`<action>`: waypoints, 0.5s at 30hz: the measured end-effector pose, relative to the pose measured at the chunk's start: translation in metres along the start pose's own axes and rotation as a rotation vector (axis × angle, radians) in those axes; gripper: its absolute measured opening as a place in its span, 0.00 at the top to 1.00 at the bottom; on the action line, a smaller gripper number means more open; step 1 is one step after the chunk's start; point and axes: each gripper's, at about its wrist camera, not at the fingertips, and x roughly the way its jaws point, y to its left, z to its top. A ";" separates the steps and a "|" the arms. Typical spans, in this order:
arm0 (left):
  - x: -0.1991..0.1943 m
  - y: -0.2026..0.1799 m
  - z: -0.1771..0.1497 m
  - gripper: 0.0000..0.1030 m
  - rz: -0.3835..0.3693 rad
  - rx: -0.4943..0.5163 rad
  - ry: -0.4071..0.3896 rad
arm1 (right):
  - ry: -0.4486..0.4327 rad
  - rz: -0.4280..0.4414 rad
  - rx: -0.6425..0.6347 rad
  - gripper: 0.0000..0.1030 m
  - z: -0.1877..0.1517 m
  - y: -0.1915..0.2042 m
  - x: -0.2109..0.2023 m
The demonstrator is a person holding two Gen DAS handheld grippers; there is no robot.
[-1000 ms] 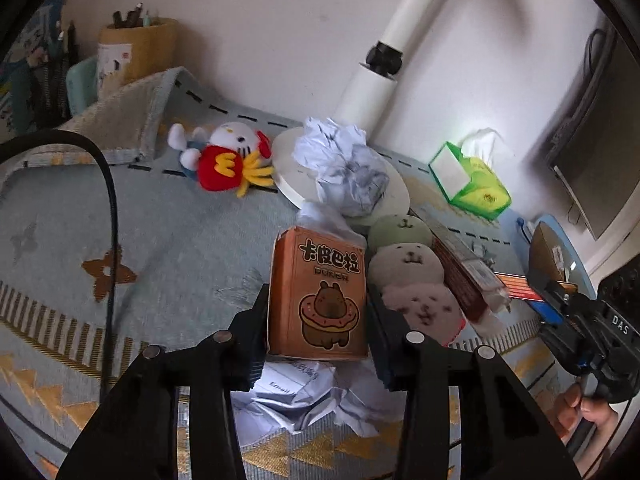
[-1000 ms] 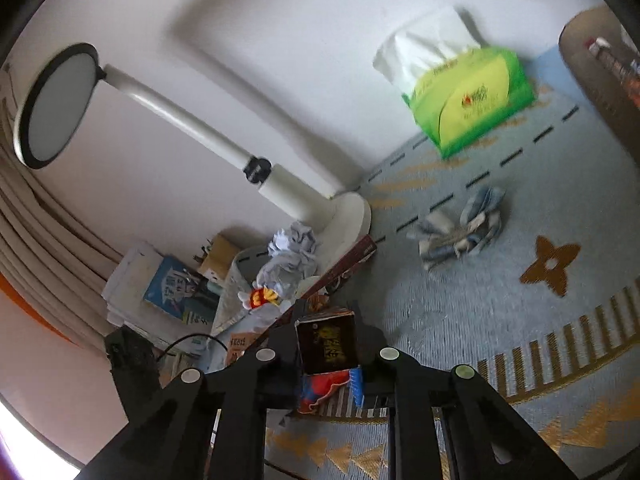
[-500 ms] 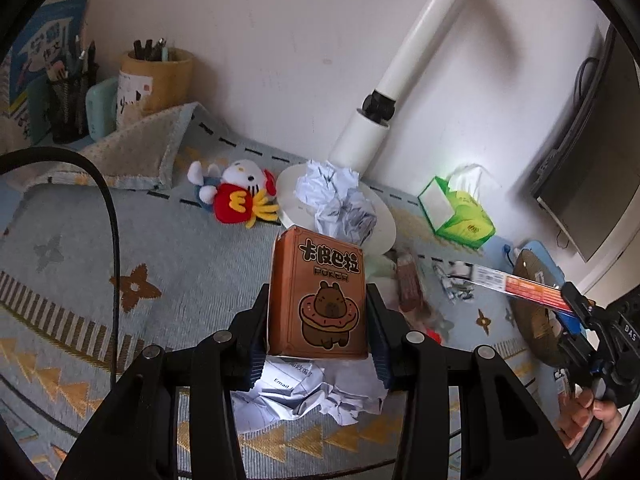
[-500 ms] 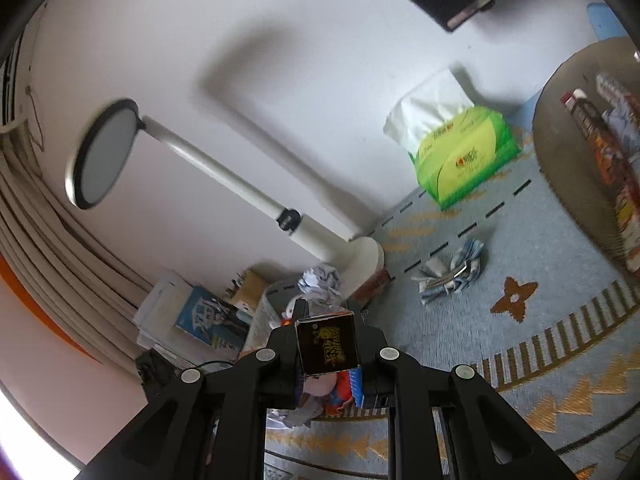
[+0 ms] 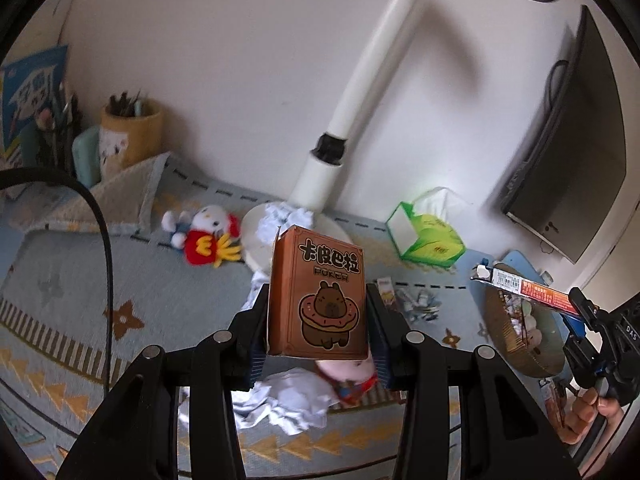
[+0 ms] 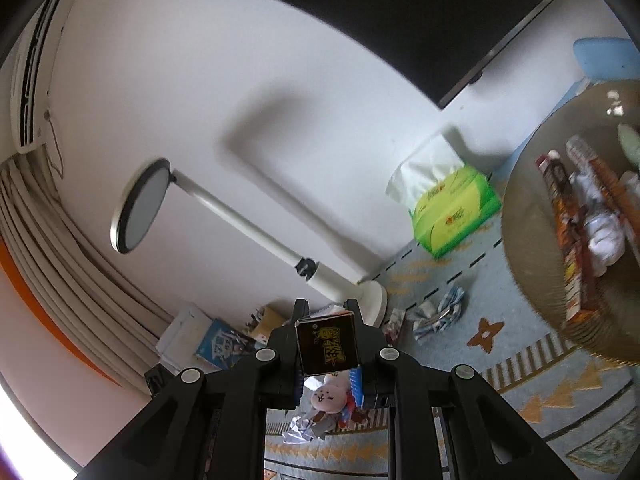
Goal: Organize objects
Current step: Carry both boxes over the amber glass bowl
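In round basket (image 6: 532,272): snack packs (image 6: 568,224); both claws gripping boxes.

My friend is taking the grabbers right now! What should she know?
Left gripper: shut on the brown card box, lifted above the mat.
Right gripper: shut on a long snack box, held near the round basket.
Done: some snack packs already lie in the basket.
Left: both held boxes, plus the pink plush, the red plush, crumpled paper and a wrapper on the mat.
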 end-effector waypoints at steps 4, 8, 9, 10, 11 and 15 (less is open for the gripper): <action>0.002 -0.021 0.003 0.61 -0.027 0.027 -0.003 | -0.037 -0.004 0.001 0.84 0.007 -0.005 -0.020; 0.012 -0.049 0.005 0.61 -0.061 0.059 0.007 | -0.077 -0.034 0.003 0.84 0.017 -0.017 -0.045; 0.015 -0.056 0.004 0.61 -0.069 0.068 0.011 | -0.085 -0.041 0.006 0.84 0.019 -0.020 -0.051; 0.019 -0.065 0.004 0.61 -0.080 0.077 0.014 | -0.093 -0.046 0.012 0.84 0.022 -0.024 -0.056; 0.022 -0.073 0.003 0.61 -0.090 0.086 0.019 | -0.104 -0.050 0.020 0.84 0.026 -0.030 -0.064; 0.037 -0.107 -0.002 0.61 -0.130 0.121 0.036 | -0.136 -0.101 0.029 0.84 0.037 -0.047 -0.089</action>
